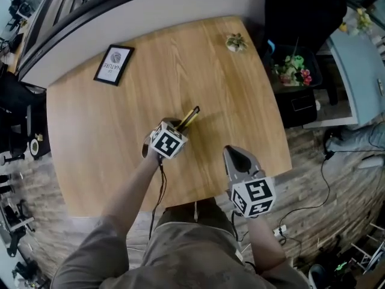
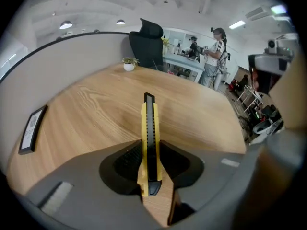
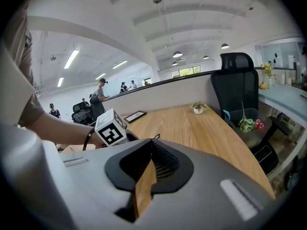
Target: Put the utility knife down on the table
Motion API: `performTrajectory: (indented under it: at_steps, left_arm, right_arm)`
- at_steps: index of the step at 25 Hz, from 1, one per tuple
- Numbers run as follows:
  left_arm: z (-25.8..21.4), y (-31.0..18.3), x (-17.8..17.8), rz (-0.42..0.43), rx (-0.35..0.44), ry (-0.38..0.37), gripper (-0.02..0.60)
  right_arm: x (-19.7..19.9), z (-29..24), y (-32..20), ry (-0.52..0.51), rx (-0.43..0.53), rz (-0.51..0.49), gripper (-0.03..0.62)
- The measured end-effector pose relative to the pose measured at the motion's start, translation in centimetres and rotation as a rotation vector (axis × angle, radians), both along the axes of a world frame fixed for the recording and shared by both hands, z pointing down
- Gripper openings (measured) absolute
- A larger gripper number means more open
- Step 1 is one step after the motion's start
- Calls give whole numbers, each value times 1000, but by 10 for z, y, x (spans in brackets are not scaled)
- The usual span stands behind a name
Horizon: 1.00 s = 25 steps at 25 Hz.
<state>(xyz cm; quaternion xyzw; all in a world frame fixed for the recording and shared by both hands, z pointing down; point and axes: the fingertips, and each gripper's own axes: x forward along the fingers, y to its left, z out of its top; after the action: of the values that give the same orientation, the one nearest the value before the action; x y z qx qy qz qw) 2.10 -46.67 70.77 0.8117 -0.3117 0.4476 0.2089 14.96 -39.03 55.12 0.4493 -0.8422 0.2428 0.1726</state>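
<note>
A yellow and black utility knife (image 1: pixel 189 118) (image 2: pixel 149 128) is clamped between the jaws of my left gripper (image 1: pixel 178 125) (image 2: pixel 149 145), which is shut on its handle end. The knife sticks out forward over the middle of the wooden table (image 1: pixel 102 125), its tip pointing toward the far right corner. Whether it touches the wood I cannot tell. My right gripper (image 1: pixel 231 153) (image 3: pixel 152 141) hangs over the table's near right edge, its jaws shut with nothing between them. In the right gripper view the left gripper's marker cube (image 3: pixel 111 129) shows to the left.
A black picture frame (image 1: pixel 114 64) lies flat at the table's far left. A small potted plant (image 1: pixel 236 42) stands at the far right corner. Beyond the right edge are a black office chair (image 1: pixel 301 11) and a dark bin with flowers (image 1: pixel 295 71).
</note>
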Motion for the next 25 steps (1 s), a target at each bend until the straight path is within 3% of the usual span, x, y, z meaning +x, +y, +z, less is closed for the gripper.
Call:
performTrajectory:
  at_steps: [4, 10, 15, 17, 20, 25]
  left_arm:
    - [28, 6, -5, 20, -57, -30, 114]
    - [27, -1, -8, 24, -38, -57, 115]
    - [5, -9, -9, -64, 10, 41, 132]
    - [-15, -13, -13, -102, 67, 66, 175]
    - [-59, -16, -22, -138, 203, 83, 173]
    - [-146, -9, -28, -158, 367, 179, 133]
  right_arm:
    - [3, 10, 1, 5, -12, 25, 11]
    - [3, 16, 2, 10, -24, 26, 11]
    - [7, 8, 0, 2, -10, 28, 11]
    - [10, -5, -4, -6, 10, 33, 11]
    - [12, -34, -9, -10, 64, 39, 11]
    - [12, -105, -14, -61, 193, 33, 11]
